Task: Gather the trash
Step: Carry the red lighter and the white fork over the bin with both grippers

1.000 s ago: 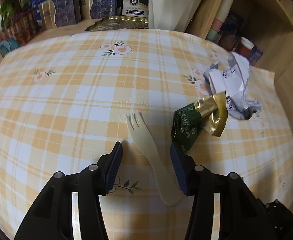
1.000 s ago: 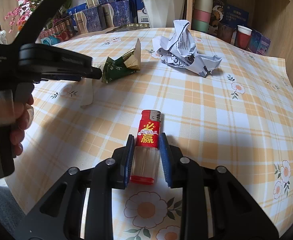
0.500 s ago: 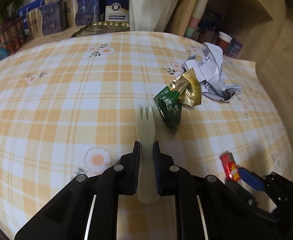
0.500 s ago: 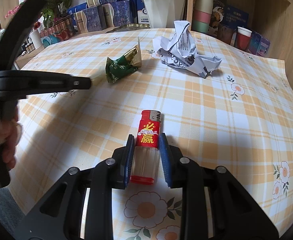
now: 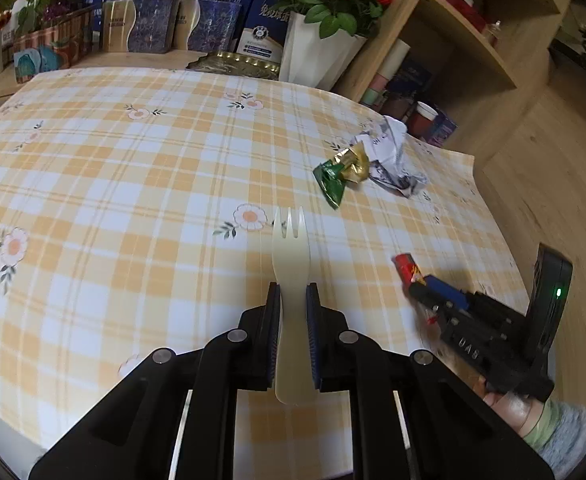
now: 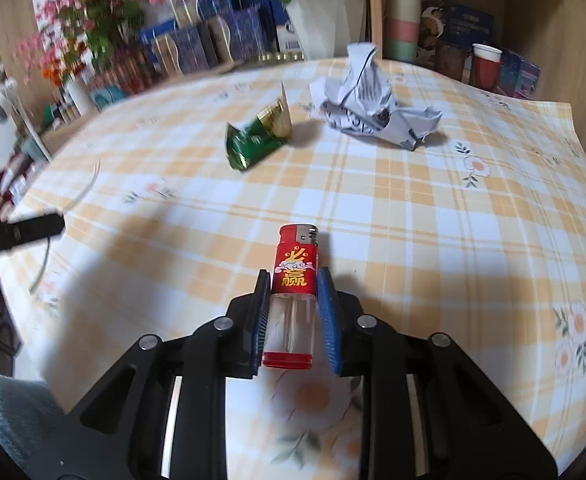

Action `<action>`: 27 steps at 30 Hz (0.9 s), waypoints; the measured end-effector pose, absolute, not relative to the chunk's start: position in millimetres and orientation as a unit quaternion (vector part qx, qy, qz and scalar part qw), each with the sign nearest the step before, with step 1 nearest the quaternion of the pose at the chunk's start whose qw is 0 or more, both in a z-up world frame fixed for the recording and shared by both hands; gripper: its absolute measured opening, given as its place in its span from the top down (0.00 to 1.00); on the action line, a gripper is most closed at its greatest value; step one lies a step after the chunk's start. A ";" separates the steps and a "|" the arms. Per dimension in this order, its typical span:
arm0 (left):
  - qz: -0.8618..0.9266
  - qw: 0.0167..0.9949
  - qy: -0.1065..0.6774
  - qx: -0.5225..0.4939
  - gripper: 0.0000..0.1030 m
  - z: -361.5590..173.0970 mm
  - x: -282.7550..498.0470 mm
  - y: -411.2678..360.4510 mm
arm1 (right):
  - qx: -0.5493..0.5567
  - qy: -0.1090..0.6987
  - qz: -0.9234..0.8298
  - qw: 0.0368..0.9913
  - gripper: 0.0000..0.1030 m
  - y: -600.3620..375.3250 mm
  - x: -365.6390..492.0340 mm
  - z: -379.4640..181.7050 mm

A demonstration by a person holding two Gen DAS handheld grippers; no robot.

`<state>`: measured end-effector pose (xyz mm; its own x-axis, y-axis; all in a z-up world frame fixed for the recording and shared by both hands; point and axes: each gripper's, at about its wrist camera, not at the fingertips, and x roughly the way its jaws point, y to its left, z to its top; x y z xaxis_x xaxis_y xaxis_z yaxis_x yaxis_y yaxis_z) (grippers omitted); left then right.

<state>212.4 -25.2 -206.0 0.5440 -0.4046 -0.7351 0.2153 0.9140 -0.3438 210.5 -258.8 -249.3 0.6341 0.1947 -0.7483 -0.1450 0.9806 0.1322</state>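
The left hand-held gripper point(image 5: 293, 304) is clamped on the handle of a cream plastic spork point(image 5: 291, 248), its jaws having just been closing onto it; the tines point away from the camera. The spork sits above the bench point(image 5: 113, 184), which is covered in a yellow checked cloth with flower prints.

The right hand-held gripper point(image 6: 293, 288) is clamped on a red lighter point(image 6: 295, 276), whose clear lower body sits between the 2 blue pads and whose metal head points toward the green wrapper point(image 6: 257, 140).

Taking that green and gold wrapper as landmark: the crumpled white paper point(image 6: 373, 104) lies just beside it, on the side toward the wooden shelf point(image 6: 473, 12); the lighter is nearer the camera than the wrapper, well apart from it. In the left wrist view the wrapper point(image 5: 339, 174) lies beyond the spork's tines and to their right, with the paper point(image 5: 391, 158) touching or nearly touching it.
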 end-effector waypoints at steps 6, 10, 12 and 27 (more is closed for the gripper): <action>-0.192 0.870 0.443 -0.098 0.87 -199.1 171.3 -19.1 | 0.065 0.402 0.101 0.908 0.74 -258.4 167.0 -228.3; -0.203 0.867 0.444 -0.097 0.87 -197.8 144.4 -17.3 | 0.066 0.400 0.107 0.908 0.74 -251.5 137.5 -220.8; -0.207 0.867 0.444 -0.095 0.88 -196.5 132.5 -17.3 | 0.062 0.399 0.113 0.908 0.74 -246.9 122.3 -215.9; -0.212 0.864 0.446 -0.100 0.88 -200.5 50.0 6.3 | 0.037 0.428 0.157 0.889 0.75 -211.2 20.3 -219.6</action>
